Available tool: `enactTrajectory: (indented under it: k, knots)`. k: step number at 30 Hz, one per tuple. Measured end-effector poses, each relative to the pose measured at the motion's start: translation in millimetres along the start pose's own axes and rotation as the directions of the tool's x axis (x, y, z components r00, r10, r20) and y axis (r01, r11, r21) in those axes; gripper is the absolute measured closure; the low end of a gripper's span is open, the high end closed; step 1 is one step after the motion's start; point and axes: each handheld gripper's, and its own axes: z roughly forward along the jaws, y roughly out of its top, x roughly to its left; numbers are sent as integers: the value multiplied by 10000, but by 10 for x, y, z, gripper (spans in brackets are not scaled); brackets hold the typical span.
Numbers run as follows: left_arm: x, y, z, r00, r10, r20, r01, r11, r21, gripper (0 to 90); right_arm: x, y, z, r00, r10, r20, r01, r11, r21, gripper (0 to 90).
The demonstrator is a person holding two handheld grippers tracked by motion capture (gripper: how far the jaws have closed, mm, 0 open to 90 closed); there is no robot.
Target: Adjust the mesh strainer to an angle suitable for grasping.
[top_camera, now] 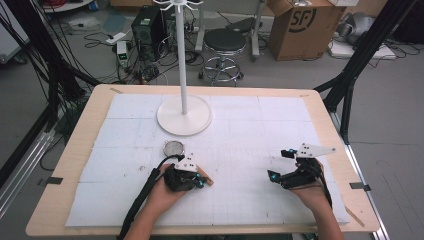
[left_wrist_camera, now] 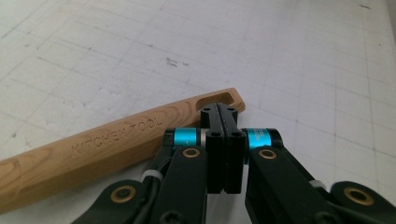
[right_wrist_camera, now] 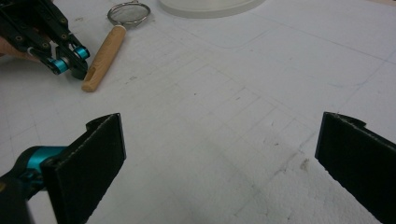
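Note:
A small strainer with a round metal mesh (top_camera: 173,148) and a wooden handle (left_wrist_camera: 107,149) marked "KITCHEN TOOL" lies flat on the white mat. My left gripper (top_camera: 200,182) is low over the slotted end of the handle, its jaws pressed together with nothing between them. In the left gripper view its shut tips (left_wrist_camera: 218,112) stand just in front of the handle's slot. The right gripper view has the strainer (right_wrist_camera: 129,12) and the left gripper (right_wrist_camera: 77,63) at its upper left. My right gripper (top_camera: 278,165) rests at the right of the mat, jaws wide apart (right_wrist_camera: 219,158) and empty.
A white pole stand with a round base (top_camera: 184,116) stands at the back middle of the mat (top_camera: 250,125). The wooden table's rim (top_camera: 75,150) surrounds the mat. Beyond the table are a stool (top_camera: 225,42), a cardboard box (top_camera: 305,27) and cables on the floor.

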Motion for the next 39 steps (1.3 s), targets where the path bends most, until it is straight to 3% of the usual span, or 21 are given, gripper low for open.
enactTrajectory:
  k: [24,30,34,36,39]
  knots:
    - [74,126,168,9993,-353,-121,351,9992,-172,898,-8,-6,14,10000,24,-38,-23,10000,82,5]
    - [34,150,39,9994,-329,95,334,9975,-624,850,-8,-6,10,10000,50,-7,-50,10000,69,5]
    - [17,143,-108,9987,-358,350,390,9947,-953,749,-5,-6,13,10000,7,-15,-7,10000,88,5]
    - [4,139,-190,9993,-318,213,339,9934,-1097,701,0,-5,14,10000,-5,-4,5,10000,78,5]
    - [10,112,-344,9987,-379,334,426,9868,-1562,671,0,-5,13,10000,-1,-4,1,10000,80,5]
